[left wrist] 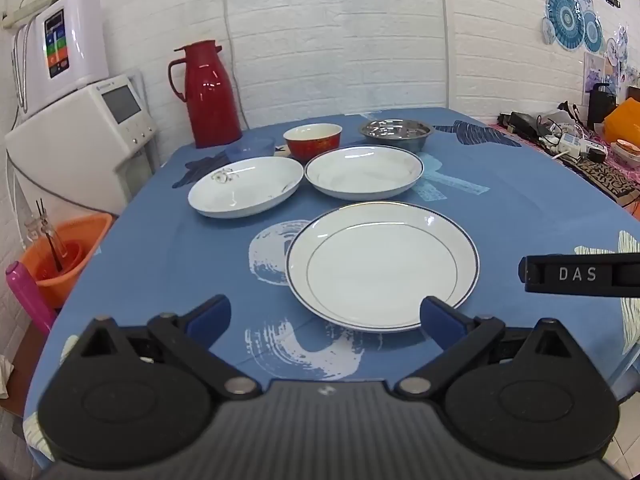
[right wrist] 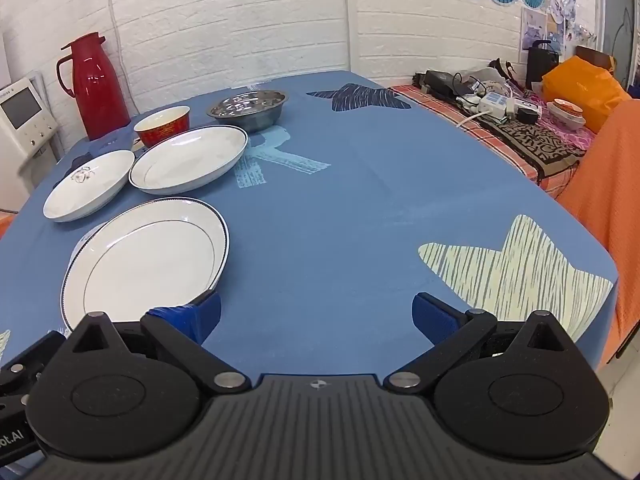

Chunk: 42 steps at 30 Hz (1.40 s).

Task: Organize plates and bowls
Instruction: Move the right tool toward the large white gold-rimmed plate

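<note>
Plates and bowls lie spread over the blue-clothed bench (left wrist: 160,264), none stacked yet, so I judge the sorting has not begun. From the left in the left wrist view: a small blue bowl (left wrist: 251,148), hard to make out, sits by the red thermos (left wrist: 208,94); in front of it is a deep white plate with a flower motif (left wrist: 246,186); then the red bowl (left wrist: 313,141) at the back, close behind a blue-rimmed deep plate (left wrist: 364,172); the steel bowl (left wrist: 396,133) is furthest right. Nearest lies the large flat plate (left wrist: 382,266), apart from the others. All sit upright, mouths up; being round, they have no long axis to align.

The left gripper (left wrist: 325,314) hangs wide open and empty just short of the flat plate's near rim, which probably makes that plate the base of a stack. The right gripper (right wrist: 316,314) is likewise spread wide and empty over bare cloth, its left finger (right wrist: 202,316) at that plate's right edge, though whether it touches is unclear.
</note>
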{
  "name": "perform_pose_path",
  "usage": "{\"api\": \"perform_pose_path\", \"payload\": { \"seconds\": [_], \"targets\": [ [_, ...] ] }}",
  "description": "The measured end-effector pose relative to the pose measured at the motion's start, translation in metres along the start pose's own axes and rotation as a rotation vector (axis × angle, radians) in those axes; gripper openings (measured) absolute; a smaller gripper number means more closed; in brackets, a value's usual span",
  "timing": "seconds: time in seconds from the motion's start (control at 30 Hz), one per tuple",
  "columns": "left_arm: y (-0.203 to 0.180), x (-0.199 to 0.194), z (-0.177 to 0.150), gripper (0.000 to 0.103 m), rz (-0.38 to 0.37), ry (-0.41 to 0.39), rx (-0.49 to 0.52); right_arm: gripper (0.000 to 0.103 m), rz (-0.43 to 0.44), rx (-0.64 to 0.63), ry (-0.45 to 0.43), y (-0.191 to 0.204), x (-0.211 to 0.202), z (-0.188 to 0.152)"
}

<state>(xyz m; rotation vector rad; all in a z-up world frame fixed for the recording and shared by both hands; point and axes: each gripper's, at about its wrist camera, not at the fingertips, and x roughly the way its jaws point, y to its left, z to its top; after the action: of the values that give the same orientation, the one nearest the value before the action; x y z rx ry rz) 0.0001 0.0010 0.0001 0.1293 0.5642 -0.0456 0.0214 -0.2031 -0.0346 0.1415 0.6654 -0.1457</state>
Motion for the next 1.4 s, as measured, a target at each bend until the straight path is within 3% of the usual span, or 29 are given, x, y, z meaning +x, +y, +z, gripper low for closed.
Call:
{"api": "perform_pose_path", "payload": {
  "seconds": [0.53, 1.03, 1.4],
  "targets": [
    [0.01, 0.007, 0.005, 0.1, 0.023, 0.032, -0.016, 0.09, 0.006, 0.0, -0.046, 0.004, -0.005, -0.003],
    [0.021, 0.007, 0.006, 0.1, 0.055, 0.006, -0.047, 0.09, 0.071, -0.006, -0.099, 0.003, -0.009, -0.005],
    [0.028, 0.013, 0.005, 0.1, 0.064, 0.025, -0.059, 0.09, 0.114, 0.031, -0.051, 0.004, 0.0, -0.004]
  ]
}}
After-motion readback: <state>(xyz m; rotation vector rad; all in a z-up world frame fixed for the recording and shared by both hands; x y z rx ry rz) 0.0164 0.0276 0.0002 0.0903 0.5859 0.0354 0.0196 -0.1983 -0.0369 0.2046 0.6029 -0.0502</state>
